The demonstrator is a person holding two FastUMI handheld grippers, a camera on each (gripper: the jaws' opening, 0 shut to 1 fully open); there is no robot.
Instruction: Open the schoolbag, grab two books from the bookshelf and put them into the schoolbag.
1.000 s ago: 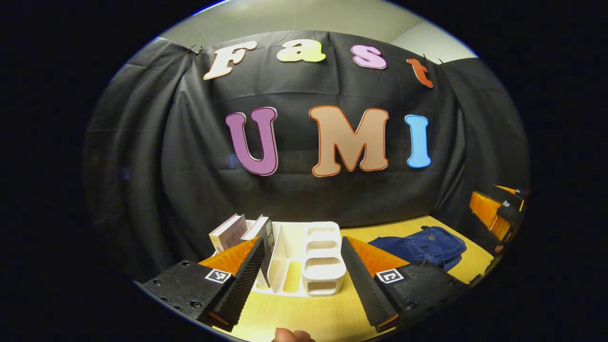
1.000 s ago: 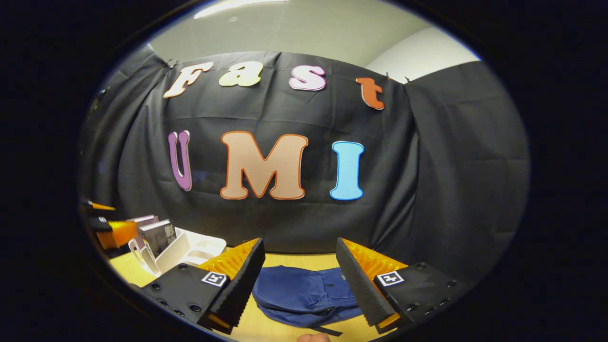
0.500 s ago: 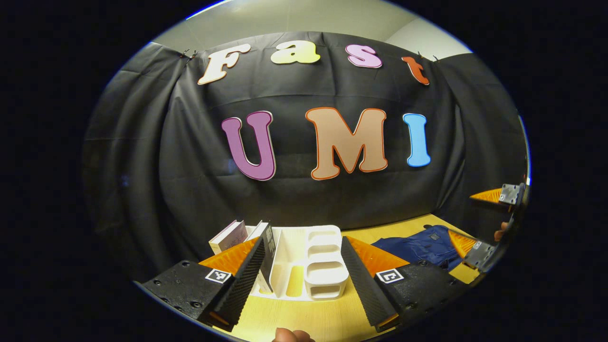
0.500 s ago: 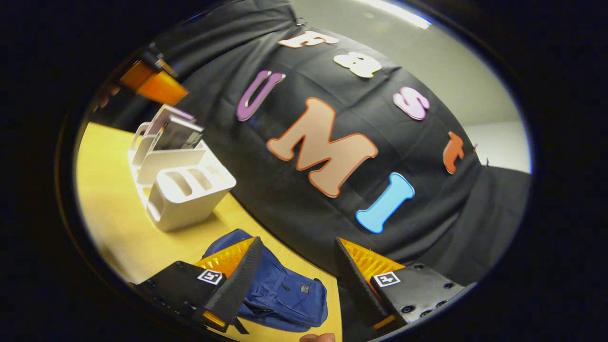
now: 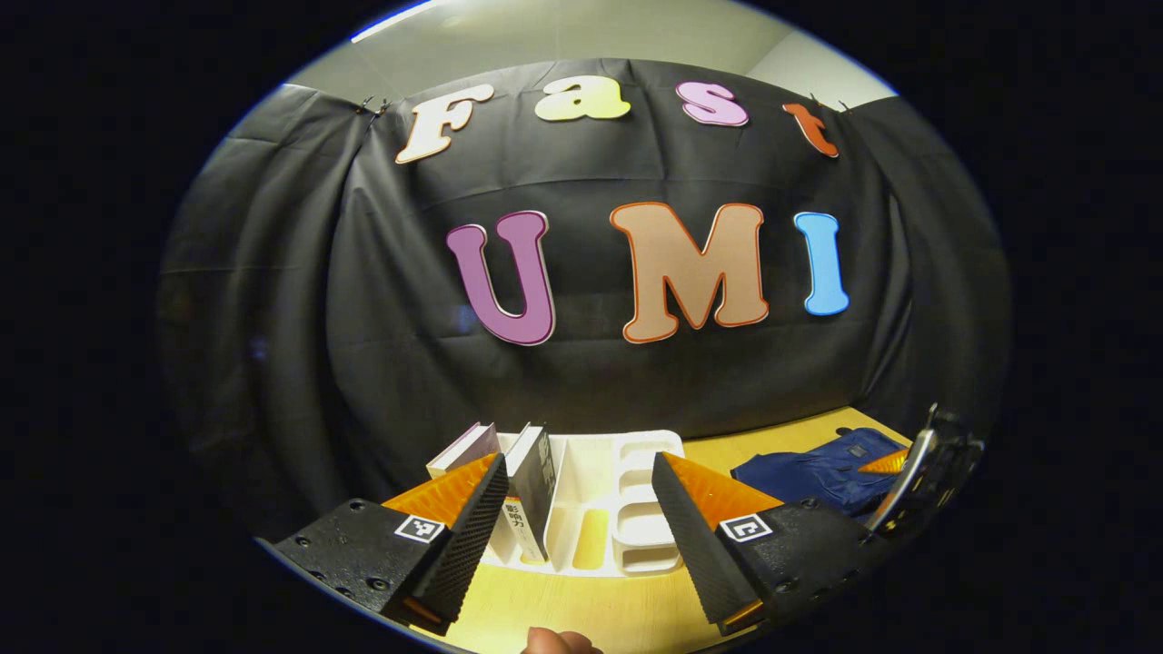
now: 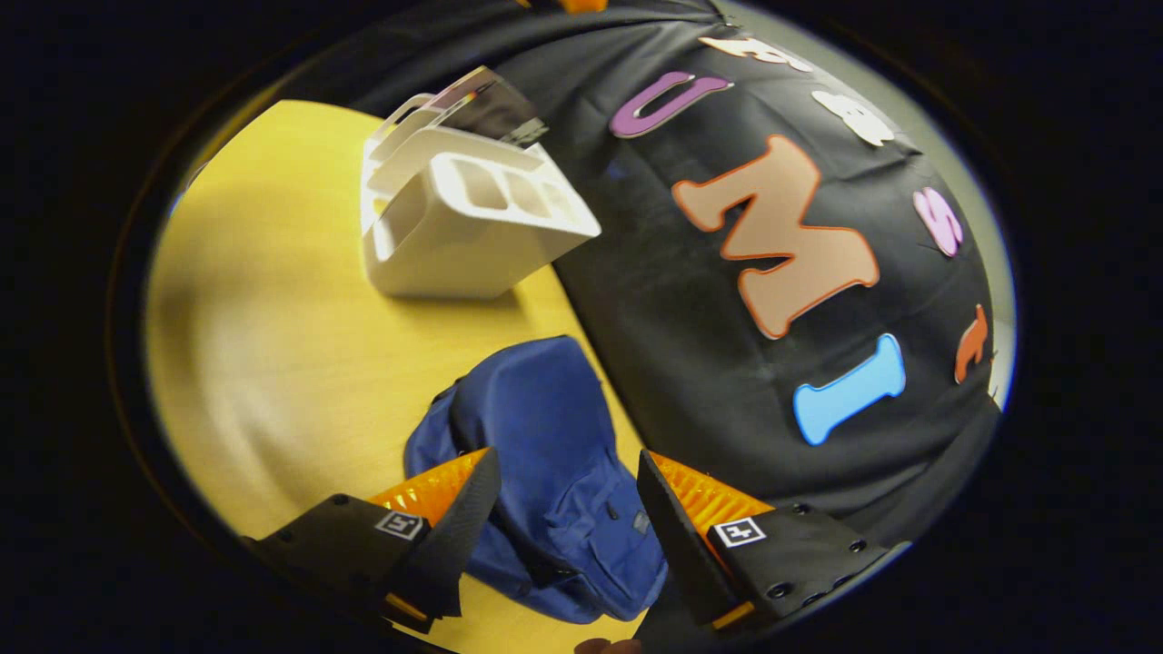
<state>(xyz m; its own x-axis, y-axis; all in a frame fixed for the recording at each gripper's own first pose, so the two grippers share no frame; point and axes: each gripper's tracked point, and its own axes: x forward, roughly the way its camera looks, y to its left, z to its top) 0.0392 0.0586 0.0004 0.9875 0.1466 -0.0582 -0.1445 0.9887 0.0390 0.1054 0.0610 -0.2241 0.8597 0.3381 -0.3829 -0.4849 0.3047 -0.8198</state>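
A blue schoolbag (image 6: 545, 472) lies flat and closed on the yellow table, just beyond my right gripper (image 6: 568, 536), which hangs open over it, tilted. The same schoolbag (image 5: 822, 468) lies at the right in the left gripper view. Two books (image 5: 531, 481) stand leaning in the left slots of a white bookshelf (image 5: 600, 495). My left gripper (image 5: 577, 522) is open, held low in front of that rack with nothing between its fingers. In the right gripper view the bookshelf (image 6: 454, 218) stands at the top left with the books (image 6: 482, 100) behind it.
The yellow table (image 6: 273, 318) runs up to the black cloth wall behind bag and rack. The other gripper (image 5: 922, 472) shows at the far right edge of the left gripper view, above the bag. A fingertip (image 5: 554, 642) shows at the bottom edge.
My right gripper has rolled over and dropped toward the schoolbag, which now lies close under its fingers. My left gripper has shifted slightly left; both stay open.
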